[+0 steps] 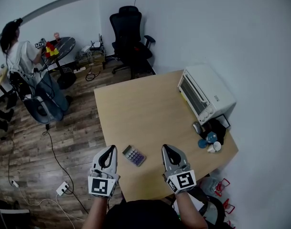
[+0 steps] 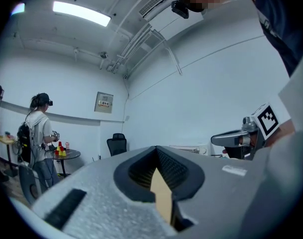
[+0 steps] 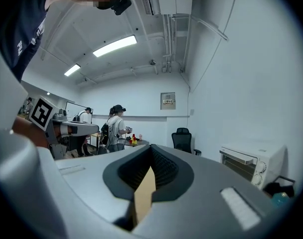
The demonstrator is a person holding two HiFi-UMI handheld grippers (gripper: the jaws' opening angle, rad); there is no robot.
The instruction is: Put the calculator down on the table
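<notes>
Head view, calculator: there it is, the calculator [image 1: 134,155] lies flat on the counter [image 1: 140,104] near the front edge, between the two grippers and touching neither.
Head view, grippers: the left gripper [image 1: 108,155] sits just beside it. The right gripper [image 1: 169,155] is a little further off on the other side. Both point level across the counter.
Head view, far corner: a toaster oven [image 1: 202,93] and some small clutter [image 1: 210,140] sit well apart from the action.
Left gripper view, fingers: the fingers [image 2: 91,198] are pressed together with nothing between them, and no calculator shows here.
Right gripper view, fingers: these fingers [image 3: 206,193] are closed up too and empty, with the toaster oven off to the right.
Step in hand: by my reading the put-down is done. The calculator rests on the wood with no grip on it.
Next move: little is called for. Draw both grippers back clear without nudging the calculator, the left one especially, since it is the nearer.
</notes>
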